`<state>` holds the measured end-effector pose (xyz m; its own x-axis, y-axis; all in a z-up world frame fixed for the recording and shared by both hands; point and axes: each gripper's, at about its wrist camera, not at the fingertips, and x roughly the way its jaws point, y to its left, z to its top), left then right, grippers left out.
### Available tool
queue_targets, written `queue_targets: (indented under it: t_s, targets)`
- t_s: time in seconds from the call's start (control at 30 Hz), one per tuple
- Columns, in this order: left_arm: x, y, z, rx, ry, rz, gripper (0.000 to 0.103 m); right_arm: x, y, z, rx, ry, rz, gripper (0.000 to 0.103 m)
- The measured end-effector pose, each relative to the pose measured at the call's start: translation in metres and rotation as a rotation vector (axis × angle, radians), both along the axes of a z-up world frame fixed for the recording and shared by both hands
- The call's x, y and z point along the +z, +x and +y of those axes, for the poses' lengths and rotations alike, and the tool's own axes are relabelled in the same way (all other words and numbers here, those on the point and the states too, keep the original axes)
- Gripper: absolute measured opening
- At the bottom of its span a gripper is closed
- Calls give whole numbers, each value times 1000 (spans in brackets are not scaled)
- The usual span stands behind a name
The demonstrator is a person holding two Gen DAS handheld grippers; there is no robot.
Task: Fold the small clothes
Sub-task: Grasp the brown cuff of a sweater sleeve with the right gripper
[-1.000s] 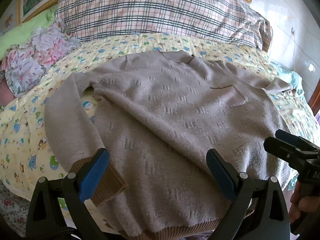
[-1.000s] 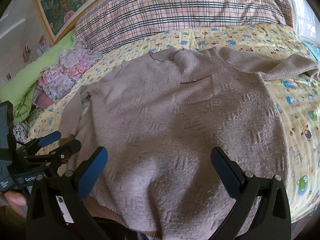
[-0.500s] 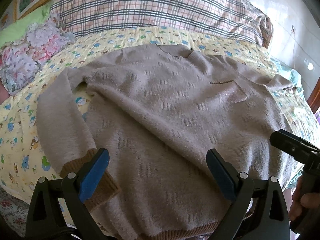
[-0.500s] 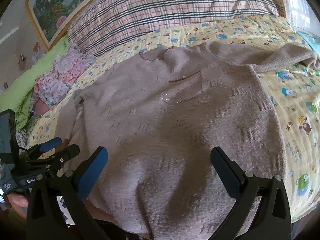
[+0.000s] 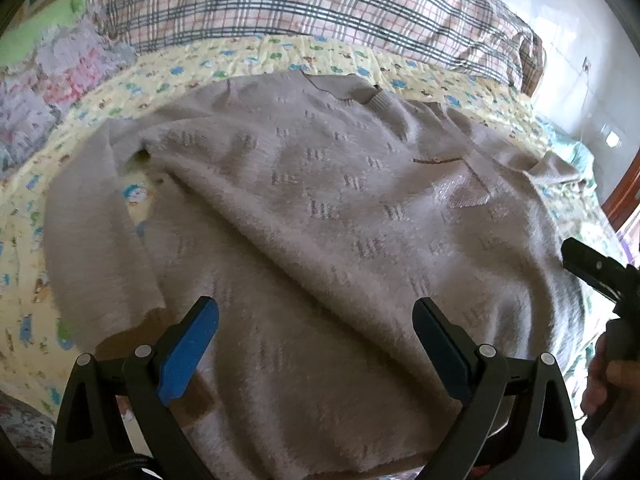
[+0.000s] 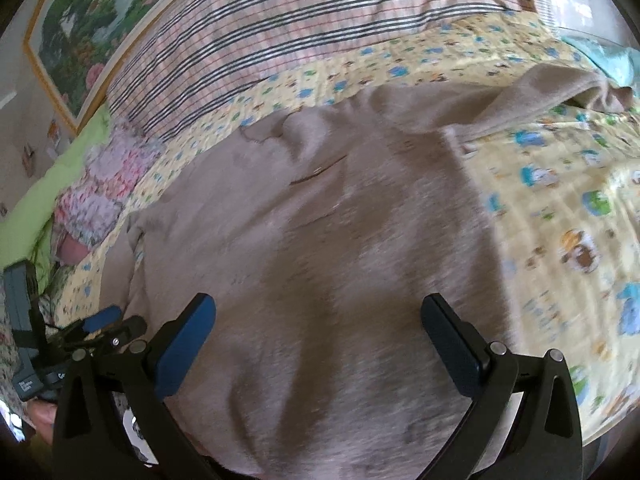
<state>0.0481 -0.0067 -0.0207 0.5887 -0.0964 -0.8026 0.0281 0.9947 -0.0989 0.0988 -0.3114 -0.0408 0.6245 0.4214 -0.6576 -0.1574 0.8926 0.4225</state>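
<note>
Sweater (image 5: pixel 320 216) spread flat beyond and between left gripper (image 5: pixel 316 328) fingers, held wide apart; likewise ahead of right gripper (image 6: pixel 318 324), fingers apart, nothing clamped.

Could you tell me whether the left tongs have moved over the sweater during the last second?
Yes. The left tongs have edged forward: the sweater's brown sleeve cuff now sits lower and nearer the blue fingertip, and the plaid pillow looms closer.

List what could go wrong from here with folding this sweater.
The sweater has a diagonal ridge across its body; folding now may lock that crease in. Its far sleeve lies bunched at the bed's edge and may be missed. Both open grippers, left and right, might pinch the yellow sheet underneath.
</note>
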Motion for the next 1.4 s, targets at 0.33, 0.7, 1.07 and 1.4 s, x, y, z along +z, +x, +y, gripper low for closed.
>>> queue_targets:
  t_s: [0.33,0.7,1.07,1.4]
  targets:
    - [16,50,9,48,-25,-15,98,26,48,-134,-292,13,-10,103]
    - [30,99,11,70,-42,-26,98,45,154,-281,-608,-68,43,85]
    - [9,145,7,60,-48,34,98,1,200,-314,-636,-92,203,11]
    - [12,122,32,100,-94,24,98,86,185,-186,-301,70,-169,8]
